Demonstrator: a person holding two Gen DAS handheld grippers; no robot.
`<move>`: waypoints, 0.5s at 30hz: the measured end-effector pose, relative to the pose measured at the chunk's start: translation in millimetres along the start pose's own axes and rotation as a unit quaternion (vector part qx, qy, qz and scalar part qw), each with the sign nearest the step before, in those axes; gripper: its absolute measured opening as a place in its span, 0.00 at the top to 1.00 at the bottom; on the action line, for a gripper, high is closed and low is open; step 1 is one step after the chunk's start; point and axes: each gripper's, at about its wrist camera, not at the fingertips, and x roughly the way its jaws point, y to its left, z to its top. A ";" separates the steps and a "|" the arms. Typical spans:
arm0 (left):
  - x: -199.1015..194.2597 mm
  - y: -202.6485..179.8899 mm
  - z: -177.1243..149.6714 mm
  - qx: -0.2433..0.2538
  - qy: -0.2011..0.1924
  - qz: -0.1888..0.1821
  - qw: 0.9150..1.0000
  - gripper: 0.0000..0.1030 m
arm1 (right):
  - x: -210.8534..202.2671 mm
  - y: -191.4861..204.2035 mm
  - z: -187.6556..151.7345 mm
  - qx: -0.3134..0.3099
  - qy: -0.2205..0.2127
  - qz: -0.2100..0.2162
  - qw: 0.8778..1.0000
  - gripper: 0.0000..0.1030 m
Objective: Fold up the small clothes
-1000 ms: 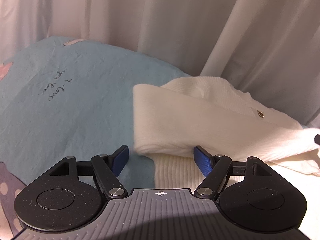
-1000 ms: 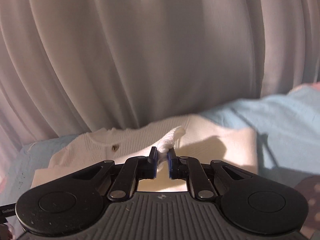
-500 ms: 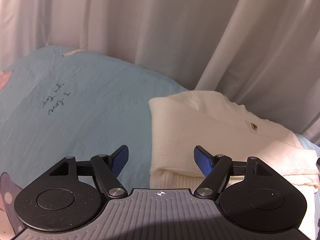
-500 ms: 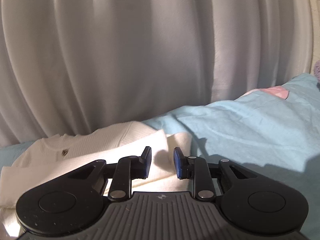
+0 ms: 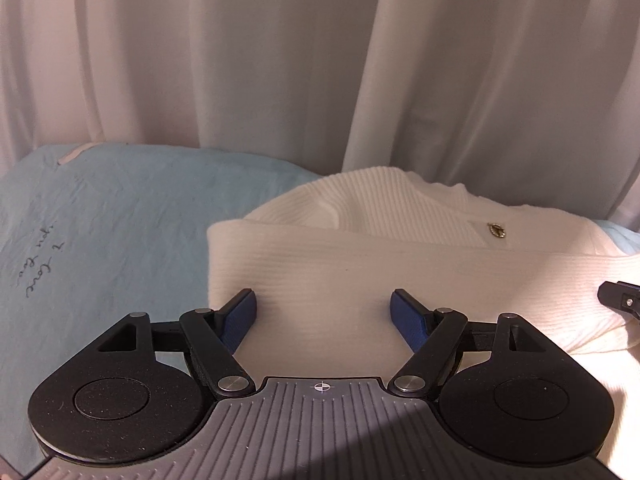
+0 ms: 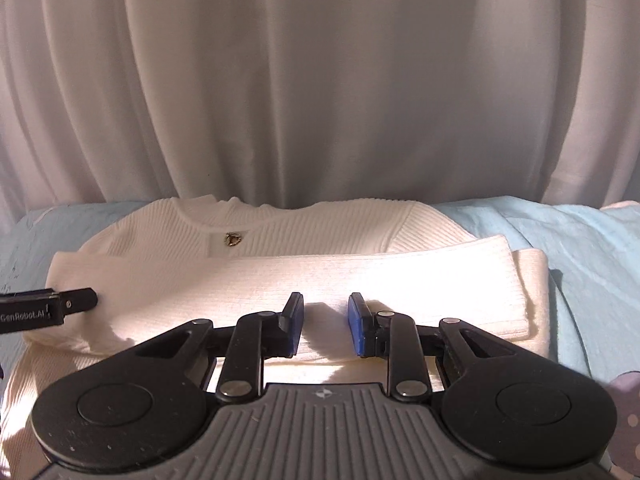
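My right gripper [image 6: 324,324], clamped on a sleeve a second ago, has just been opening and now holds nothing. The white sweater [image 6: 280,276] lies on the blue bedsheet [image 5: 120,216], sleeve across its chest, so that fold looks finished. My left gripper [image 5: 323,312] hovers wide apart over it.

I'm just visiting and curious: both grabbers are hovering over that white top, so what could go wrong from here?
1. The folded sleeve lies loose across the white top; a nudge from the open right gripper might undo it.
2. The open left gripper could pinch several layers at once.
3. The wrinkled blue sheet may bunch up.
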 end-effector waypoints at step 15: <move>4.4 25.0 1.0 -0.028 0.021 -0.006 0.999 0.09 | -24.8 -43.4 -15.8 0.016 -0.019 -0.061 0.998 0.82</move>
